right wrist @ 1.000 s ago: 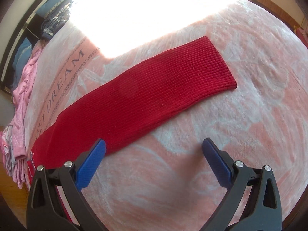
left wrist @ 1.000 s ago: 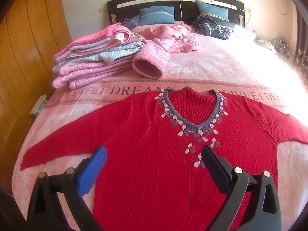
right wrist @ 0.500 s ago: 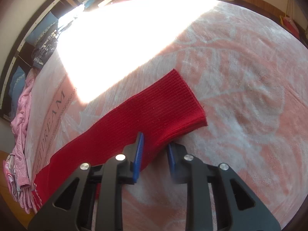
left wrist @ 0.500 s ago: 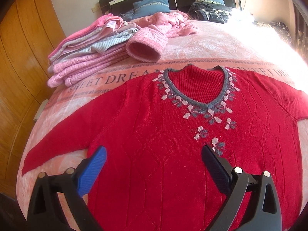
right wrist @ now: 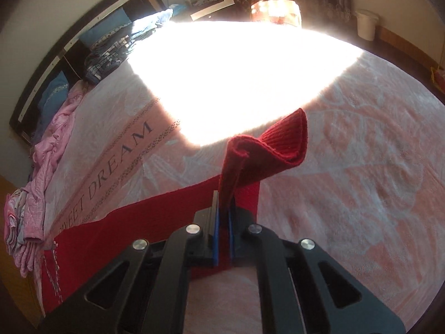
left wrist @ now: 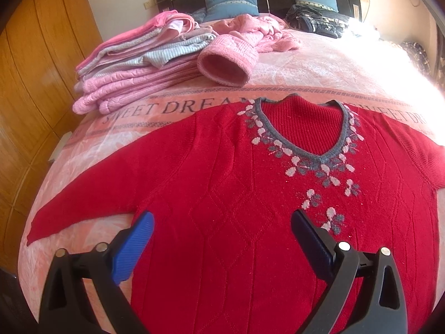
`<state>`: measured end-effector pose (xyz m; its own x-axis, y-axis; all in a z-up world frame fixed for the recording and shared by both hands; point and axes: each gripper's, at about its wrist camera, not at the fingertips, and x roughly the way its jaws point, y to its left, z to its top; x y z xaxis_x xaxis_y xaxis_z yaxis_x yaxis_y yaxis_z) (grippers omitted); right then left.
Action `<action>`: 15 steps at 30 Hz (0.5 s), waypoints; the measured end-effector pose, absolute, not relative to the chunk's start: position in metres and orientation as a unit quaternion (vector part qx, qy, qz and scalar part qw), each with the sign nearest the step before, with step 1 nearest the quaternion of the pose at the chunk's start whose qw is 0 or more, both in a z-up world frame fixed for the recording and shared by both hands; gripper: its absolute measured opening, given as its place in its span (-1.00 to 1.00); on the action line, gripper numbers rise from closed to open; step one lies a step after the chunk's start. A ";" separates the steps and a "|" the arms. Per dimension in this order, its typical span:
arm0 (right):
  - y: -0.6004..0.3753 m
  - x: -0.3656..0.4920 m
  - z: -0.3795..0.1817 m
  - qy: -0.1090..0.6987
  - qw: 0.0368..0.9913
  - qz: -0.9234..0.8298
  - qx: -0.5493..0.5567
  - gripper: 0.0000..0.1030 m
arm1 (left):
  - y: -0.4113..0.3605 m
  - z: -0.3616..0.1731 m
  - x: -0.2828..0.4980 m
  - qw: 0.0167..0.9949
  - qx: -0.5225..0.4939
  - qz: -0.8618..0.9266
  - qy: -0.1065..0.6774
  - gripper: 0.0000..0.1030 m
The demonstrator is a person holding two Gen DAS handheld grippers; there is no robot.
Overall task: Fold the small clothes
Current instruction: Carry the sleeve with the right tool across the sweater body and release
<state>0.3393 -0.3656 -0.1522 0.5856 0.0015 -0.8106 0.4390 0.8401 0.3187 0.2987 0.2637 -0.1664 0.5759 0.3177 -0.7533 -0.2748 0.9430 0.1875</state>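
A red knit sweater with a grey V-neck and pink-grey flowers lies flat, front up, on the pink bedspread. Its one sleeve stretches out to the left. My left gripper hovers open over the sweater's lower chest, nothing between its blue pads. In the right wrist view my right gripper is shut on the other red sleeve near its cuff. The cuff end is lifted off the bed and curls above the fingers, while the rest of the sleeve lies on the blanket.
A stack of folded pink and grey clothes sits at the back left, with a pink sweater heap beside it. Blue pillows and dark clothes lie by the headboard. A wooden wardrobe stands left. Strong sunlight washes out the bed.
My right gripper closed on the sleeve near its cuff and lifted it off the bed. The left gripper stayed open and shifted slightly over the sweater's body.
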 end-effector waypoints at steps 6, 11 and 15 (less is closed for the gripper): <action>-0.277 0.368 -0.147 0.455 0.865 -0.051 0.208 -0.94 | 0.288 -0.172 0.309 0.881 -0.006 0.174 0.439 0.93; -0.193 0.381 -0.138 0.467 0.869 0.024 0.160 -0.94 | 0.303 -0.174 0.314 0.881 -0.031 0.170 0.440 0.93; -0.126 0.383 -0.136 0.474 0.866 0.085 0.131 -0.94 | 0.305 -0.173 0.313 0.885 -0.032 0.158 0.438 0.93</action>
<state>0.3832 -0.1261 -0.1360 0.5355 0.2718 -0.7996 -0.0228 0.9511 0.3080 0.3129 0.3053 -0.1725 0.5670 0.2513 -0.7844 -0.3068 0.9482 0.0820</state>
